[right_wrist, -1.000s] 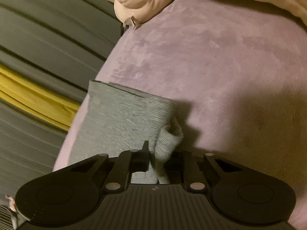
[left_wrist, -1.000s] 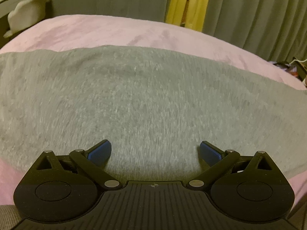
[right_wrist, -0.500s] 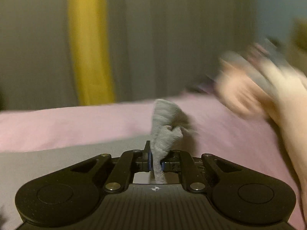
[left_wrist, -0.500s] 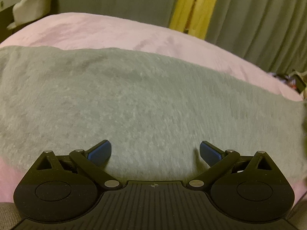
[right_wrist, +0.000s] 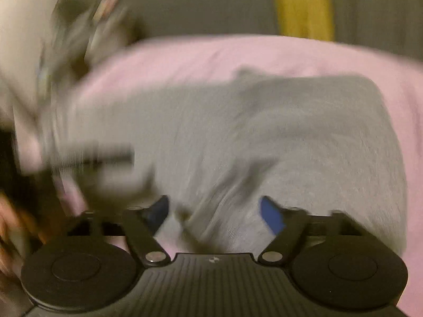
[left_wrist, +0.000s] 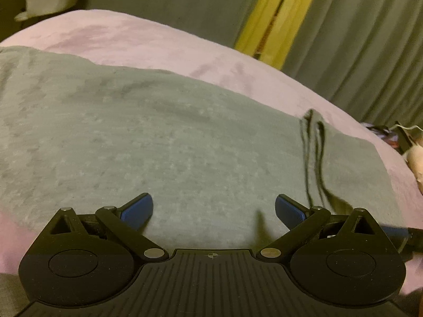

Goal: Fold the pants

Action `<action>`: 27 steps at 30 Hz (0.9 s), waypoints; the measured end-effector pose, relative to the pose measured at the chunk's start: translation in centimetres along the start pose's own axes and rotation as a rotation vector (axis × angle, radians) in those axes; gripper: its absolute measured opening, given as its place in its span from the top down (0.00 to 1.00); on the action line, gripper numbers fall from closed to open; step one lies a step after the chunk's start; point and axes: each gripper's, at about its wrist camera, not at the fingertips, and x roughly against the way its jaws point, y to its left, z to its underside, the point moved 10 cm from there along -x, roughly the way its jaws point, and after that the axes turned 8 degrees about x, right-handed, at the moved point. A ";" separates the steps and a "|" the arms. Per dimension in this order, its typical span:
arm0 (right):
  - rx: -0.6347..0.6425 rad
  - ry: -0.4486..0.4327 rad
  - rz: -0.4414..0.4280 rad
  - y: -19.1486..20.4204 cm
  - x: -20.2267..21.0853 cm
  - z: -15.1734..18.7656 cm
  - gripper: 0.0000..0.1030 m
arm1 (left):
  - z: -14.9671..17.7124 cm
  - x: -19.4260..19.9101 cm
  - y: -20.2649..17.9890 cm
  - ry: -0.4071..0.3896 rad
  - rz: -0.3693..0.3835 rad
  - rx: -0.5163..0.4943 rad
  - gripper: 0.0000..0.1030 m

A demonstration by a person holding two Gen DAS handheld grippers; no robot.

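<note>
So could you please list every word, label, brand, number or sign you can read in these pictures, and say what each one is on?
None can be read.
Grey pants: no label or print shows.
Pink cover: plain.
Curtains: plain.
Clutter at the far right edge of the left view: too small to read.
Right view: too blurred to read anything.

Soft grey knit pants (left_wrist: 164,142) are covering the near pink plush bedspread (left_wrist: 148,45). Bare bedspread is lying open beyond. Green pleated curtains (left_wrist: 364,39) are closing the far side.
</note>
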 end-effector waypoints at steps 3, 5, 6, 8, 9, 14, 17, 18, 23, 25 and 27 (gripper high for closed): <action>-0.389 -0.036 0.036 -6.5 1.6 0.5 0.25 | 0.4 -0.1 -1.0 0.022 0.041 -0.026 0.00; -0.451 0.004 0.216 -9.8 2.1 1.8 0.63 | 0.6 0.0 -2.1 0.046 0.085 -0.032 0.00; -0.482 -0.021 0.253 -10.2 2.5 1.7 0.62 | 0.7 0.1 -2.7 0.058 0.119 -0.031 0.00; -0.472 -0.110 0.314 -10.2 3.9 1.0 0.59 | 0.7 0.1 -4.3 0.081 0.185 -0.035 0.00; -0.456 -0.144 0.337 -10.2 4.5 0.5 0.55 | 0.8 0.0 -5.2 0.090 0.215 -0.038 0.00; -0.477 -0.195 0.246 -11.0 4.9 0.5 0.37 | 1.6 -2.3 -9.5 0.201 0.342 -0.018 0.05; -0.503 -0.207 0.216 -11.4 4.8 1.2 0.34 | 2.8 -4.8 -11.3 0.307 0.348 0.014 0.36; -0.513 -0.219 0.202 -11.4 4.4 1.0 0.33 | 3.3 -5.6 -12.0 0.340 0.356 0.017 0.37; -0.534 -0.246 0.147 -11.2 3.8 1.1 0.29 | 3.6 -8.8 -13.9 0.395 0.357 0.047 0.34; -0.534 -0.248 0.141 -11.1 3.5 0.9 0.29 | 3.3 -9.6 -14.2 0.412 0.349 0.096 0.44; -0.524 -0.251 0.134 -10.8 3.5 0.8 0.27 | 3.2 -10.2 -14.0 0.425 0.312 0.114 0.82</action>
